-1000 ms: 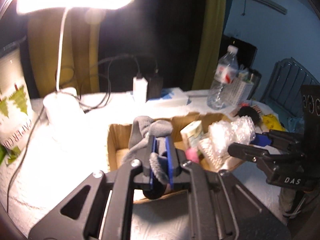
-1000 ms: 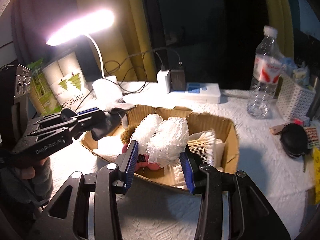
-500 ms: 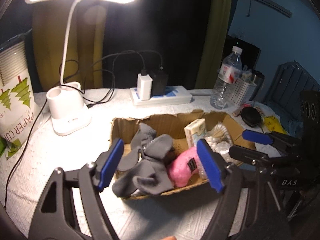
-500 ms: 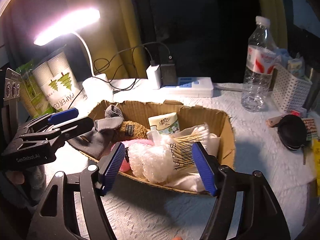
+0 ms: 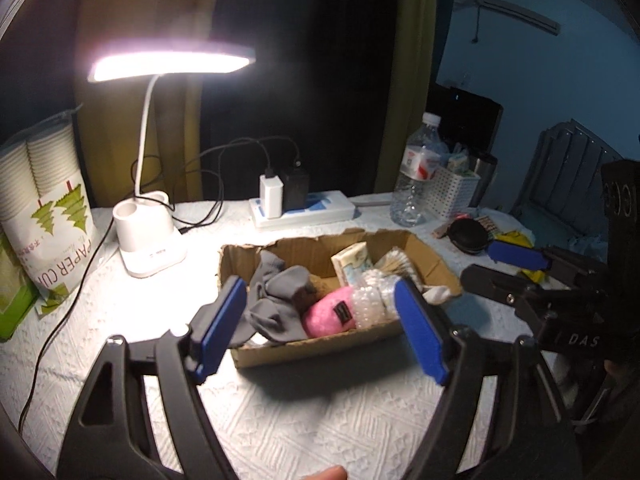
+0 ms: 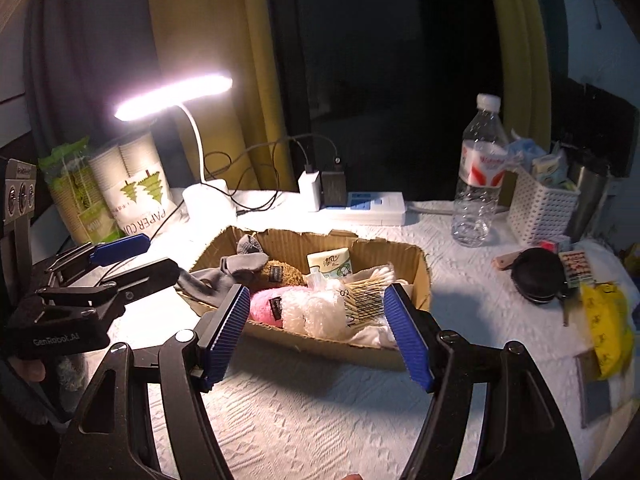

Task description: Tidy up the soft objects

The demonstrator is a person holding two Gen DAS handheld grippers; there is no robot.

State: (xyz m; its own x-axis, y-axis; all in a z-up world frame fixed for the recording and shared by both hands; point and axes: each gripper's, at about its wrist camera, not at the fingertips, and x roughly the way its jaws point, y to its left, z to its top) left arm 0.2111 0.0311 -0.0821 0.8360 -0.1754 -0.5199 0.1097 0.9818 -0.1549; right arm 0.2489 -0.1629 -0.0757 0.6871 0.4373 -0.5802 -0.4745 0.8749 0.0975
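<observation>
A shallow cardboard box (image 5: 436, 258) (image 6: 420, 280) sits mid-table. In it lie grey socks (image 5: 276, 300) (image 6: 236, 266), a pink plush (image 5: 328, 314) (image 6: 266, 308), a brown plush (image 6: 282, 274), a bubble-wrap wad (image 5: 370, 300) (image 6: 316, 314), a tissue pack (image 5: 352, 262) (image 6: 332, 264) and cotton swabs (image 6: 372, 280). My left gripper (image 5: 320, 326) is open and empty, in front of the box; it shows at the left of the right wrist view (image 6: 124, 258). My right gripper (image 6: 316, 334) is open and empty, in front of the box; it shows at the right of the left wrist view (image 5: 500, 266).
A lit desk lamp (image 5: 148, 236) (image 6: 208, 200) and a paper-cup pack (image 5: 52, 216) (image 6: 136, 196) stand at the back left. A power strip (image 5: 304, 210) (image 6: 360, 204), water bottle (image 5: 414, 180) (image 6: 478, 176) and white basket (image 6: 540, 208) stand behind. A black pouch (image 6: 538, 276) and yellow bag (image 6: 608, 324) lie right.
My left gripper let the grey socks go into the box and my right let go the bubble wrap. Both opened and drew back and up from the box.
</observation>
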